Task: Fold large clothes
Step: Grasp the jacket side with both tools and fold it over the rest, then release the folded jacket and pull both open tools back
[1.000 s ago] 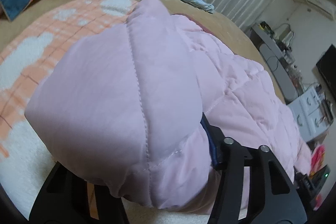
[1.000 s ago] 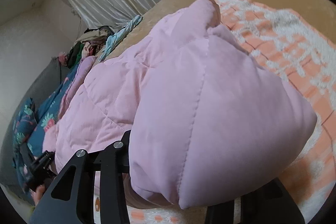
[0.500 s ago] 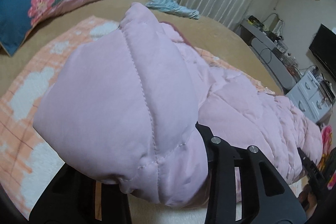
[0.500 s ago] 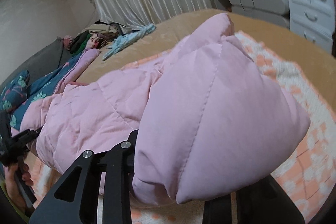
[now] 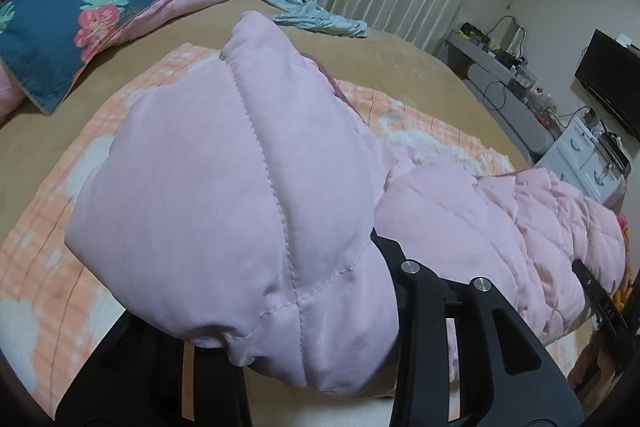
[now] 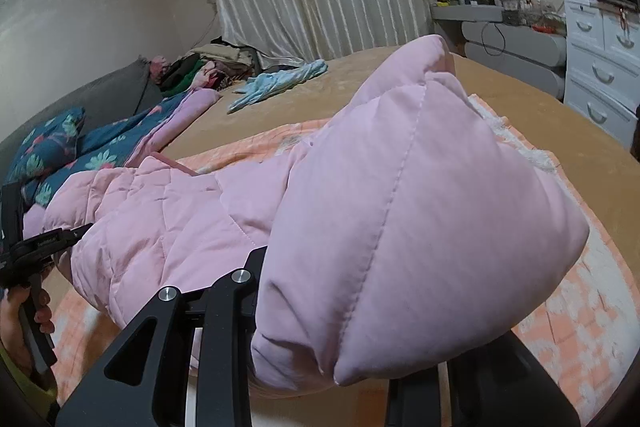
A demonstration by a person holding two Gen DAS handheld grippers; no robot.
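Note:
A large pink quilted puffer jacket (image 5: 248, 195) is held up between both grippers above an orange-and-white checked blanket (image 5: 52, 287) on the bed. My left gripper (image 5: 304, 359) is shut on one padded end of the jacket, which bulges over its fingers and hides the tips. My right gripper (image 6: 344, 355) is shut on the jacket's other end (image 6: 420, 219), tips also hidden. The quilted body (image 6: 160, 227) stretches between them. The other gripper and the hand holding it show at the left edge of the right wrist view (image 6: 28, 259).
The bed has a tan cover (image 5: 392, 67). A blue floral quilt (image 5: 60, 15) lies at its far left, a light blue garment (image 5: 320, 19) and a clothes pile (image 6: 208, 63) near the curtain. White drawers (image 6: 600, 67), a grey desk (image 5: 504, 95) and a TV (image 5: 612, 79) stand beside the bed.
Both grippers have lifted and tilted up with the jacket. More of the room shows, and the quilted body now hangs stretched out between them.

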